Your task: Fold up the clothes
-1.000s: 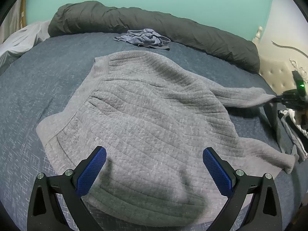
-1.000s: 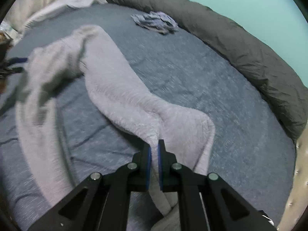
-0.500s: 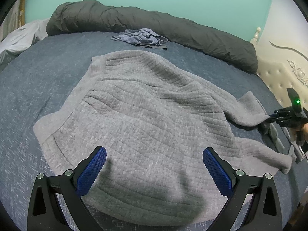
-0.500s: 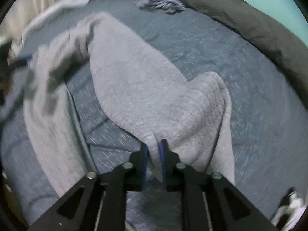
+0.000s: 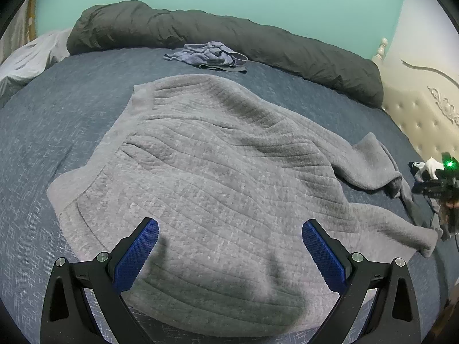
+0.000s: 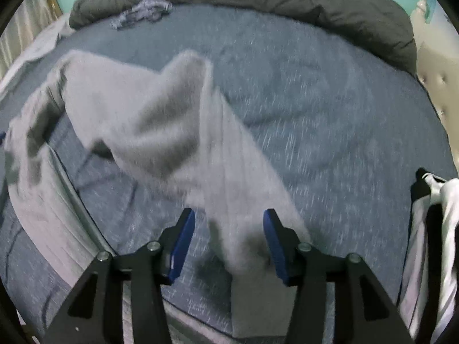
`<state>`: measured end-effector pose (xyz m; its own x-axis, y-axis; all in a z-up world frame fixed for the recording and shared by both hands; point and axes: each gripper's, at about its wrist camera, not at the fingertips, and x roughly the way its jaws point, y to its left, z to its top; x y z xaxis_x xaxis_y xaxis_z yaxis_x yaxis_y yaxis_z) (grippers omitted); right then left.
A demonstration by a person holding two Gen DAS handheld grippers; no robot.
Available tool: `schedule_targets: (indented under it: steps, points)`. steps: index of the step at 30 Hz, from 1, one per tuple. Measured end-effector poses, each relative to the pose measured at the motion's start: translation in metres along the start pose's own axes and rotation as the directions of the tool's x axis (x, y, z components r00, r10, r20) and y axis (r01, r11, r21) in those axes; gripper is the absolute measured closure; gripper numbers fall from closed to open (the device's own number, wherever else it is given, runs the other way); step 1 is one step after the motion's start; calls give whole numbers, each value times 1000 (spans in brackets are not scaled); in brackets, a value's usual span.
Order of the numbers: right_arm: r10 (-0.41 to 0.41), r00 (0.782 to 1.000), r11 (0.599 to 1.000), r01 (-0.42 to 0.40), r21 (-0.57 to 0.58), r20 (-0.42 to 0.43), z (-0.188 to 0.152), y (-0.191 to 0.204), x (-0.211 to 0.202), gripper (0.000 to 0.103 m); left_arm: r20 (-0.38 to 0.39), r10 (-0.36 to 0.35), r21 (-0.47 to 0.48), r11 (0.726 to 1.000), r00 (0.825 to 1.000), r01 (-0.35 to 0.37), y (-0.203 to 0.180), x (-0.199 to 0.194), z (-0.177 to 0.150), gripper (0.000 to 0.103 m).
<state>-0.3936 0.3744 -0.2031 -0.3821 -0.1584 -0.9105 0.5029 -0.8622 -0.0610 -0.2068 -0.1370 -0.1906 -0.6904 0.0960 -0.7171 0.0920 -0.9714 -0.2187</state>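
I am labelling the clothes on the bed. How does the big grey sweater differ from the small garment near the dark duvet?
The sweater is large and spread out; the small garment is crumpled. The sweater is plain grey; the small garment is bluish. Both lie on the blue bed.

Bedroom, bed [image 5: 43,120], tufted headboard [image 5: 424,120]

Light grey quilted knit sweater [image 5: 218,172] lies spread flat across the middle of the dark blue bed sheet [image 5: 51,120], hem toward the left edge, fabric ribbed w/ shallow wrinkles. One sleeve [image 6: 229,177] is doubled over itself near the right edge by the headboard, its cuff end loose on the sheet; other sleeve trails toward the near right corner. Small crumpled blue-grey garment [image 5: 209,56] sits bunched at the far edge, well apart from the sweater.
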Motion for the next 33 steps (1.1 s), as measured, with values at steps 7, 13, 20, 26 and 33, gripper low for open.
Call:
schedule_targets:
  steps: [7,13,20,26,33]
  points:
    - [-128,983,987,113,-118,-130,-13,21,35,54,-7,2,-3,1000,1000,-2,2,3,-1,1]
    - [-183,976,980,171,-105,-118,-20,9,32,93,-5,7,-6,1000,1000,-7,5,3,-1,1]
    - [-184,983,982,184,42,6,-8,-32,-9,96,-7,10,4,1000,1000,-10,2,4,-2,1]
    - [-242,970,953,232,196,31,16,-84,-24,96,-20,20,15,1000,1000,-20,1,10,-5,1]
    - [-311,950,923,305,235,-11,46,-118,1,96,-40,26,14,1000,999,-25,2,18,-9,1]
